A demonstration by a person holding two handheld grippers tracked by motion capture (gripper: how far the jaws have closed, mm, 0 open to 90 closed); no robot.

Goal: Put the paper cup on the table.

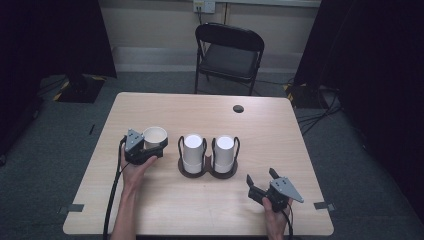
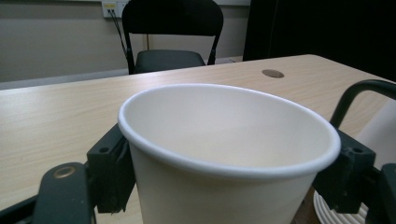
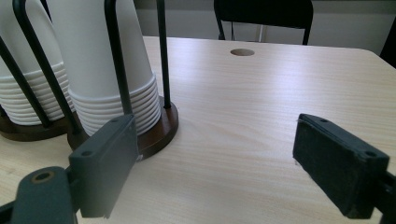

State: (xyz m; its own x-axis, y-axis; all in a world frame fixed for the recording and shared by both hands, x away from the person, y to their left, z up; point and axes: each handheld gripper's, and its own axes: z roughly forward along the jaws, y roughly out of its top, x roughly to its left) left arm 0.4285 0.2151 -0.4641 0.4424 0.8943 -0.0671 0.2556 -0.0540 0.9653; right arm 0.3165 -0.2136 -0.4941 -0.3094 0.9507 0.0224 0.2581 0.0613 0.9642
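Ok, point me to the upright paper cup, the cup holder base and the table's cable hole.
paper cup (image 2: 219, 196), left gripper view, outer wall.
cup holder base (image 3: 161, 130), right gripper view, wooden edge.
cable hole (image 1: 238, 108), high view, centre.

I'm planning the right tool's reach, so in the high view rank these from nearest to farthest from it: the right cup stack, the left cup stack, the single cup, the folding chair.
From the right tool:
1. Right cup stack, just up-left of it.
2. Left cup stack, beside that stack.
3. Single cup, between the left tool's jaws.
4. Folding chair, beyond the table.
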